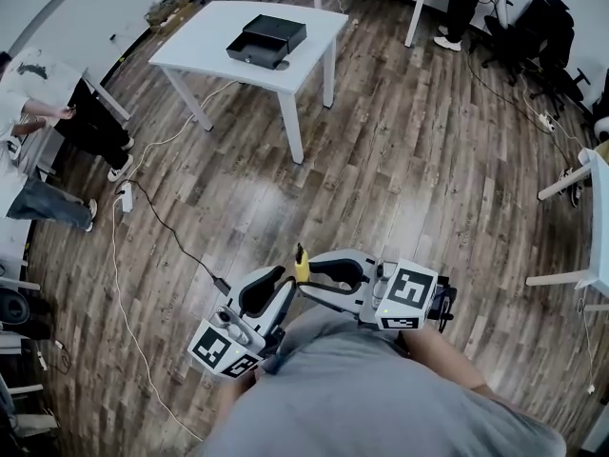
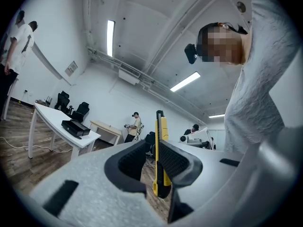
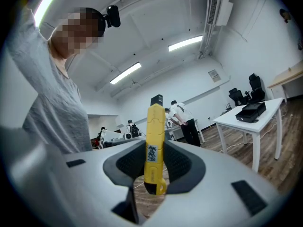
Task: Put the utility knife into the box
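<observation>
While the knife (image 3: 155,155) is already picked up, none of the placing has been done. The right gripper (image 3: 155,148) has it: both pads pinch the yellow body across its narrow edges. The label side faces that gripper's camera, the knife stands upright, and its lower end hangs below the pads. The left gripper (image 2: 152,146) sits around the same knife but isn't clamping. Its jaws are apart, with the knife edge-on against the pad on the right of that view and floor visible through the gap on the other side. So it reads as a one-gripper hold with the left just alongside. The head view puts both grippers close in front of the person's torso (image 1: 381,398), tips meeting at the knife, over bare wood floor (image 1: 400,160). The box (image 1: 266,39) is black and sits on the white table (image 1: 205,41) at the far end of the room, well apart from the grippers. It looks like two offset black parts, but it's too small to tell if it's open. Both gripper views also catch the table and box in the distance. Progress estimate: pickup done, everything else pending. What's left is to cross the floor, reach the table, line the knife up over the box opening, lower it in and release. A cable (image 1: 176,241) lies on the floor to the left of the straight path, probably not an issue.
</observation>
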Demonstrator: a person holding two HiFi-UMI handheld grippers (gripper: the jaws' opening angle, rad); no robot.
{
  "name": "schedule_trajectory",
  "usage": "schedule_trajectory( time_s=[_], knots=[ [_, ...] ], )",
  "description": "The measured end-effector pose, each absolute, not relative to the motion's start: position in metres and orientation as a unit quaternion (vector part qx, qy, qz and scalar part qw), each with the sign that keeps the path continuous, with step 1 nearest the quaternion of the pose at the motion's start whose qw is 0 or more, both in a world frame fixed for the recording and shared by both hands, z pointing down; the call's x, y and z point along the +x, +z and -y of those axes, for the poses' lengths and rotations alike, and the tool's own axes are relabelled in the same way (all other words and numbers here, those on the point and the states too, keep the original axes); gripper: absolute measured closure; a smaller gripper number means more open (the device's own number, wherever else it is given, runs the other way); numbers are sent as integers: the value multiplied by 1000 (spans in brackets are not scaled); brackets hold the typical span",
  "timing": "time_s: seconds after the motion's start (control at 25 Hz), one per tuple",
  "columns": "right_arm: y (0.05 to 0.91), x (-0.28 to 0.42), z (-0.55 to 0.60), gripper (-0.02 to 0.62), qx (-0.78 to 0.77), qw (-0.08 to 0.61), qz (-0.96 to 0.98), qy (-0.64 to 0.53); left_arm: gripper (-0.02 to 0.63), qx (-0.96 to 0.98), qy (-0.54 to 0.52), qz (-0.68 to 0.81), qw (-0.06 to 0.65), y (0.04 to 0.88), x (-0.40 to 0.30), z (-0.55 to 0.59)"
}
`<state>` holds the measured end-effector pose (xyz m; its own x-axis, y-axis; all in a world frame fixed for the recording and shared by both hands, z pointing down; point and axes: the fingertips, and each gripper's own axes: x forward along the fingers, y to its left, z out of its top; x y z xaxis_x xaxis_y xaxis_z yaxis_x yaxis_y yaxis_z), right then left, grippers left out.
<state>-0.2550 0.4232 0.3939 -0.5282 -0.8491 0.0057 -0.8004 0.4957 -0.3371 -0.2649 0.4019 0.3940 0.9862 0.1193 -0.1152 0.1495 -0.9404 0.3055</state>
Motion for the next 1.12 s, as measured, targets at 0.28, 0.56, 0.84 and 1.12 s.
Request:
schedule_trajectory(
  time_s=[0.28, 0.56, 0.84, 1.12],
  knots=[
    [386, -200, -405, 469, -491, 83, -856, -140, 511, 984, -42, -83, 155, 387, -209, -385],
    [371, -145, -390, 469, -488, 92, -858, -131, 511, 987, -33, -84, 136, 372, -154, -371],
    [362, -93, -369, 469, -466, 82, -872, -126, 511, 990, -44, -59, 120, 356, -101, -348],
    [366, -53, -352, 469, -451, 76, -880, -129, 511, 991, -48, -43, 120, 360, -61, -331]
  ],
)
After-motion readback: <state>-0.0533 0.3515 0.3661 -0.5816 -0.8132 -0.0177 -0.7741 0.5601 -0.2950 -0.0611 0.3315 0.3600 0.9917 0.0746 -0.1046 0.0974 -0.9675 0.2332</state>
